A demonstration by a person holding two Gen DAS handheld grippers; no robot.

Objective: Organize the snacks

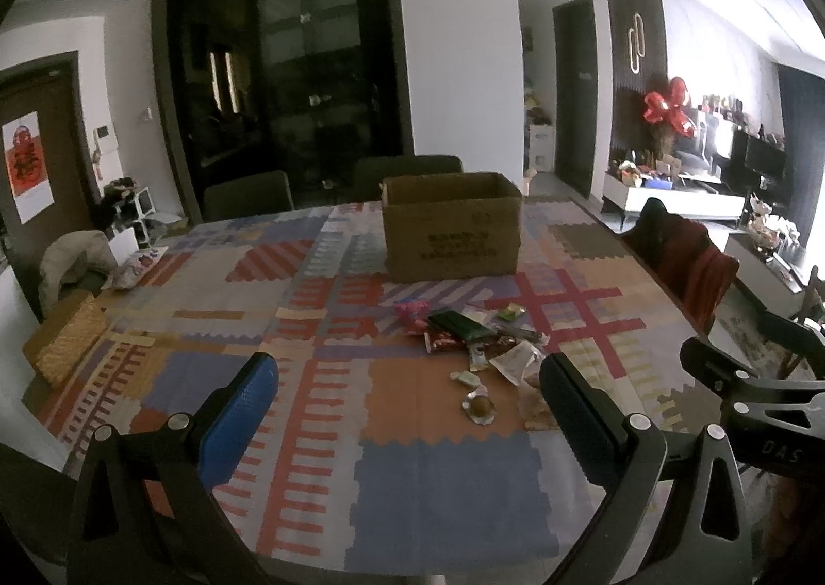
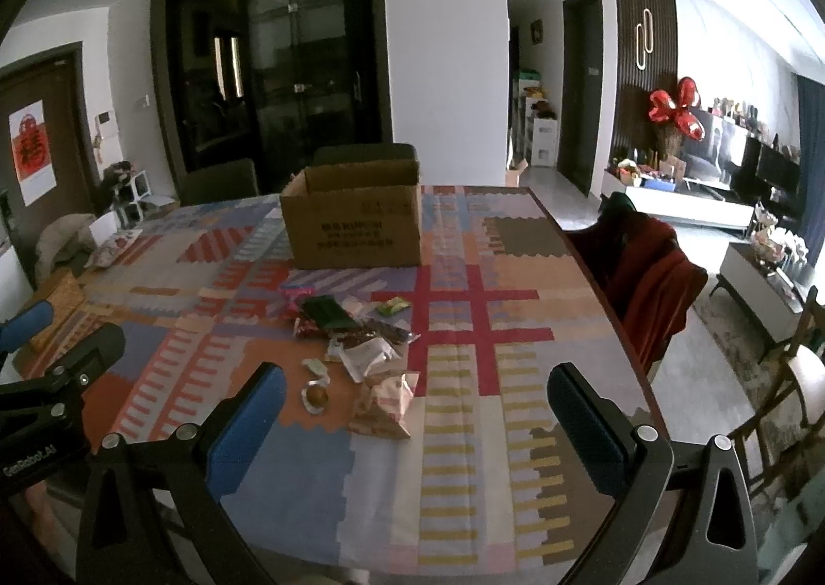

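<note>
A heap of small snack packets lies mid-table on the patchwork cloth, with a dark green bar, a pink packet, a green one and a round brown sweet in an opened wrapper. Behind the heap stands an open cardboard box. My left gripper hangs open above the near table, short of the heap. My right gripper is open too, with a beige packet lying on the cloth beyond its fingers. Both hold nothing.
Chairs ring the table: two dark ones at the far side, one draped in a red cloth on the right. A woven mat lies at the left edge. The right gripper's body shows at the left view's right side.
</note>
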